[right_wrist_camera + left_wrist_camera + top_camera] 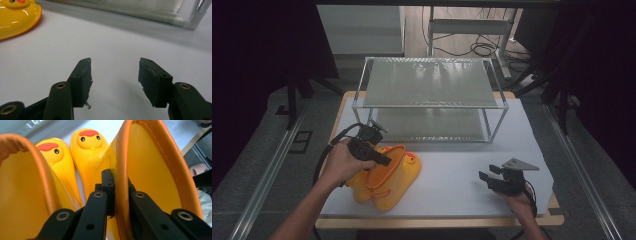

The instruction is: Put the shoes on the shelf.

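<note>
Two yellow rubber boots with duck faces on the toes and orange rims lie side by side at the table's front left. In the left gripper view, my left gripper is shut on the orange rim of the right-hand boot, one jaw inside the shaft and one outside. The other boot is beside it, and both duck faces point away. From the high view, the left gripper sits over the boot opening. My right gripper rests low at the front right, open with nothing between its jaws.
A two-level metal rack with mesh shelves stands at the back of the white table; its lower edge shows ahead of the right gripper. One boot's toe lies far left of that gripper. The table's front edge is near both hands.
</note>
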Demonstrator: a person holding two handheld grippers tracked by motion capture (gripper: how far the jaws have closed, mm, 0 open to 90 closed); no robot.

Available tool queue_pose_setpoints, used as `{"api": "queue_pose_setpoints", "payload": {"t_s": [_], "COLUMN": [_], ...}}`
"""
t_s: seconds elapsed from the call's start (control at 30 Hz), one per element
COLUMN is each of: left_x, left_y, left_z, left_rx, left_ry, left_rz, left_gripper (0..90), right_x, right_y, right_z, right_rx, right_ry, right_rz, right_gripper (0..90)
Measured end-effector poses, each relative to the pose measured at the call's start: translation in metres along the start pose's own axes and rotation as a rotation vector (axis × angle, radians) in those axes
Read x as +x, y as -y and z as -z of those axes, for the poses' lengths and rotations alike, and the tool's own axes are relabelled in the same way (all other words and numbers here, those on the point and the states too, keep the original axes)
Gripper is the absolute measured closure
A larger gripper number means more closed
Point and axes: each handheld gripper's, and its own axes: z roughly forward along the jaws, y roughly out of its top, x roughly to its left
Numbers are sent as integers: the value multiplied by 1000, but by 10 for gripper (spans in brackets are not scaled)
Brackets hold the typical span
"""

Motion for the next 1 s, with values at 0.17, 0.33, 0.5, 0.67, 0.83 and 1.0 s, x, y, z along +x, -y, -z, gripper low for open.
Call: {"api": "queue_pose_setpoints", "payload": {"t_s": [0.17, 0.33, 0.5, 0.67, 0.83, 1.0], "left_x": [-1, 1, -2, -3, 5, 7], "left_y": [0, 0, 2, 8, 18, 24], "left_z": [0, 12, 29, 45, 54, 66], "left_rx": [8, -37, -81, -106, -132, -164], "left_ry": [0, 38, 43, 11, 24, 26], "left_rz": [-7, 9, 4, 1, 31, 39], "left_gripper": [849, 727, 642, 553, 500, 479], "right_x": [0, 0, -1, 0, -1, 0], "right_y": [0, 0, 0, 0, 0, 0], "right_z": [0, 1, 1, 2, 2, 1], "right_rx": [-1, -5, -3, -4, -5, -3], "right_ry": [0, 0, 1, 2, 4, 4], "right_rz": [0, 0, 4, 3, 1, 2], "right_gripper": [437, 435, 435, 435, 435, 434]}}
